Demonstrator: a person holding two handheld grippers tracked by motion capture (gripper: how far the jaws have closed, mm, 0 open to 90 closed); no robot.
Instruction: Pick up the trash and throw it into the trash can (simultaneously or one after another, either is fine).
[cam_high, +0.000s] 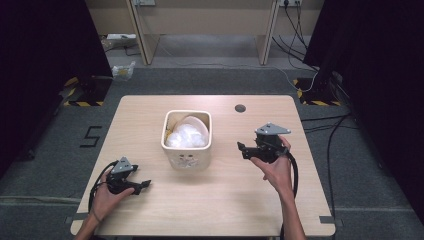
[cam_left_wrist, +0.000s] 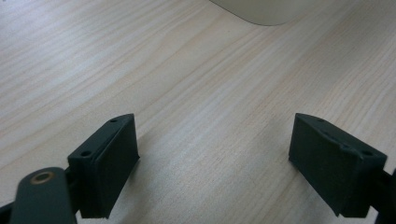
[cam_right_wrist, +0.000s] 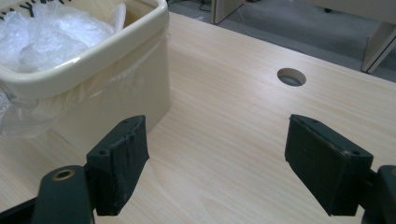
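High view: square cream bin (cam_high: 186, 152), crinkled plastic (cam_high: 187, 135), woodgrain table (cam_high: 225, 200).

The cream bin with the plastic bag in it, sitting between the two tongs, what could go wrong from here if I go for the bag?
1. The plastic bag is thin, crumpled film draped over the rim; open right tongs might pinch only a fold, which could slip or tear.
2. The cream bin stands free on the table; pulling the bag could drag or tip it, since the left tongs are away from it.
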